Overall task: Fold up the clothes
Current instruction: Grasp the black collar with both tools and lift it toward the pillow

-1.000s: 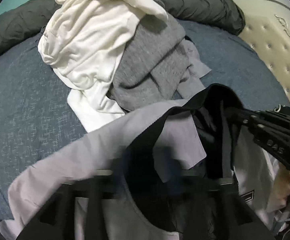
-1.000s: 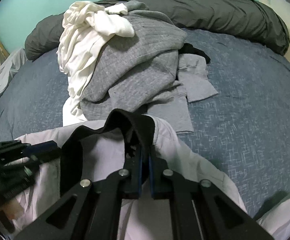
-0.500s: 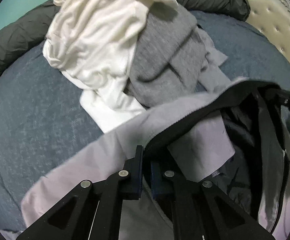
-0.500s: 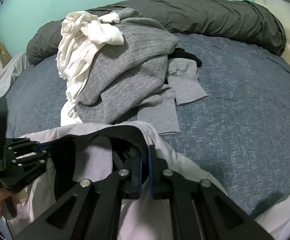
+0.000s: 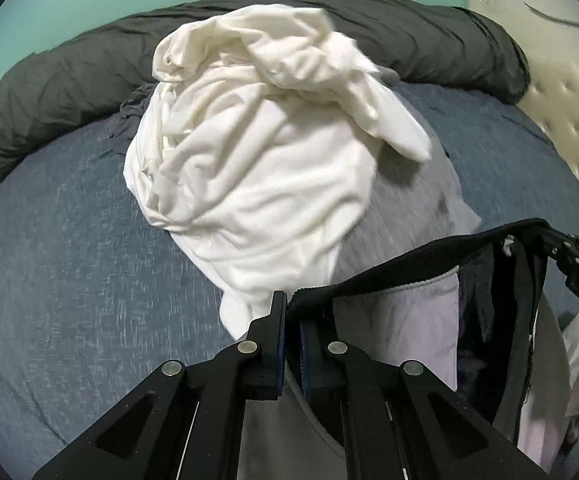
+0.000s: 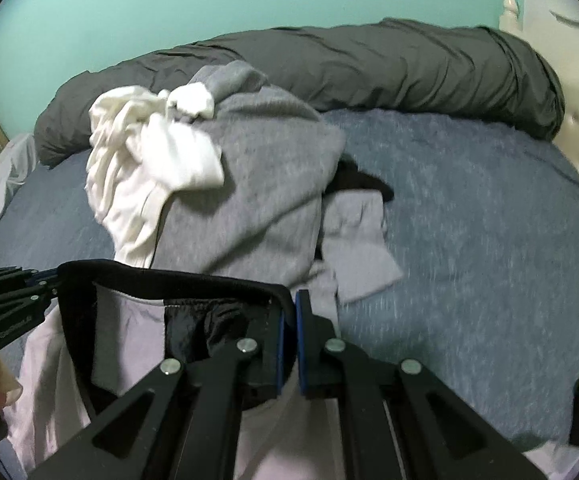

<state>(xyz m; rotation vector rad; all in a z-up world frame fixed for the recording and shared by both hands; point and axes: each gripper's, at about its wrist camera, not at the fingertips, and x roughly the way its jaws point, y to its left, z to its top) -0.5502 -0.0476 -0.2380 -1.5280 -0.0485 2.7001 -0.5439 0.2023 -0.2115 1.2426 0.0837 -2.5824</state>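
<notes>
Left gripper (image 5: 292, 312) jaws pinching black ribbed collar (image 5: 389, 270) of pale lilac jacket (image 5: 409, 320); right gripper (image 6: 291, 312) jaws pinching collar's other end, band taut between them, jacket hanging over near edge of bed (image 6: 469, 240). Behind: crumpled white shirt (image 5: 257, 168) atop soft grey knit sweater (image 6: 257, 200). Bed cover blue, flecked weave; dark rumpled duvet (image 6: 369, 64) along far edge; teal wall (image 6: 209, 0); cream tufted headboard (image 5: 561, 112) right

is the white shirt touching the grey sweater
Touching: the right wrist view shows the white shirt draped directly over the grey sweater.
</notes>
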